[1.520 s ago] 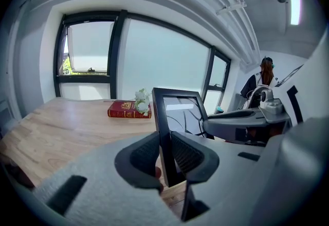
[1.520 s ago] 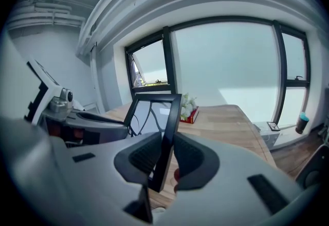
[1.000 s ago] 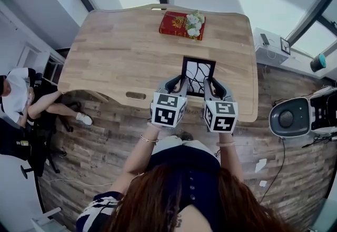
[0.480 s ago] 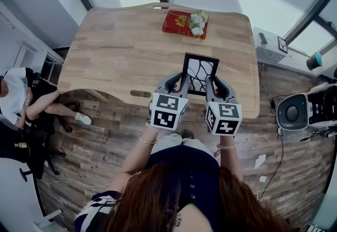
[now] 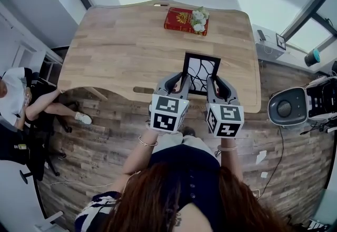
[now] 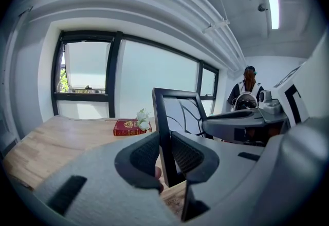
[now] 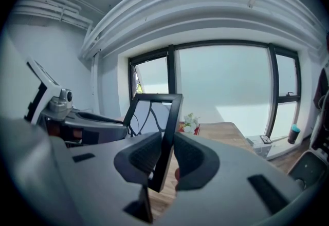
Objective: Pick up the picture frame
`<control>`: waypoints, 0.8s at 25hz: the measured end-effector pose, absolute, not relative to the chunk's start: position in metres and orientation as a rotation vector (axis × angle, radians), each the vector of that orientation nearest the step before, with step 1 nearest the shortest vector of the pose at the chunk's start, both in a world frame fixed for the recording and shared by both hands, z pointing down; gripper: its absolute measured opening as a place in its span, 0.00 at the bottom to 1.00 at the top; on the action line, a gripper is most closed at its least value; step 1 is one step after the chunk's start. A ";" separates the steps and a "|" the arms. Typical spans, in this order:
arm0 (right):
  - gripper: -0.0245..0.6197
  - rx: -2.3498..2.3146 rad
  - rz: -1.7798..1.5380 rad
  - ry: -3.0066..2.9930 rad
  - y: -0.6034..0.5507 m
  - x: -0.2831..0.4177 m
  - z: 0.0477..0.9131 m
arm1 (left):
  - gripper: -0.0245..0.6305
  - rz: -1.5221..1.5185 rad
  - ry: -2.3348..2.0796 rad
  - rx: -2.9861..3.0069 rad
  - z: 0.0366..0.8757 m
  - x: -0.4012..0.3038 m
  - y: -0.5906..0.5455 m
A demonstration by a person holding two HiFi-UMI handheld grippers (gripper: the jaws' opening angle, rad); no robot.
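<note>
A black picture frame [image 5: 201, 70] with a white pane and a dark branch pattern stands upright, held between my two grippers above the near edge of the wooden table [image 5: 121, 46]. My left gripper [image 5: 184, 82] is shut on the frame's left side bar [image 6: 165, 137]. My right gripper [image 5: 210, 84] is shut on its right side bar [image 7: 166, 143]. In both gripper views the dark ribbed pads press the bar from either side. The frame's lower edge is hidden behind the grippers.
A red book [image 5: 182, 19] with a small bunch of white flowers [image 5: 198, 19] on it lies at the table's far side. A person sits at the left [image 5: 18, 102]. A grey machine [image 5: 292, 107] stands on the floor at the right.
Both grippers have risen a little with the frame between them, and moved slightly away from the table's near edge. The grip on each side bar is unchanged.
</note>
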State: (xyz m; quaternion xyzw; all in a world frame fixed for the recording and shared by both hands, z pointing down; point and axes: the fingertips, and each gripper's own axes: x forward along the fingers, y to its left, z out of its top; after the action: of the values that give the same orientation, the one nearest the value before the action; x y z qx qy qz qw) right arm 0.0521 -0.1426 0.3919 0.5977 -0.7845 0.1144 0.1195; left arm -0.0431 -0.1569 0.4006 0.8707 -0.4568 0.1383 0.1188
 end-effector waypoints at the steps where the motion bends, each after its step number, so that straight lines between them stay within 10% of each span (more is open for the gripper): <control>1: 0.16 1.749 0.330 -2.293 -0.140 0.050 0.391 | 0.17 0.401 -1.335 2.549 0.400 -0.045 -0.154; 20: 0.16 1.819 0.289 -2.271 -0.095 0.036 0.376 | 0.17 0.364 -1.299 2.607 0.383 -0.058 -0.111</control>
State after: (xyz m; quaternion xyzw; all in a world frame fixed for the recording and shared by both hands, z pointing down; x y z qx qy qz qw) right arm 0.0356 -0.0953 0.3759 0.6184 -0.7721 0.0981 0.1086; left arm -0.0579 -0.1113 0.3834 0.8834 -0.4401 0.1232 0.1030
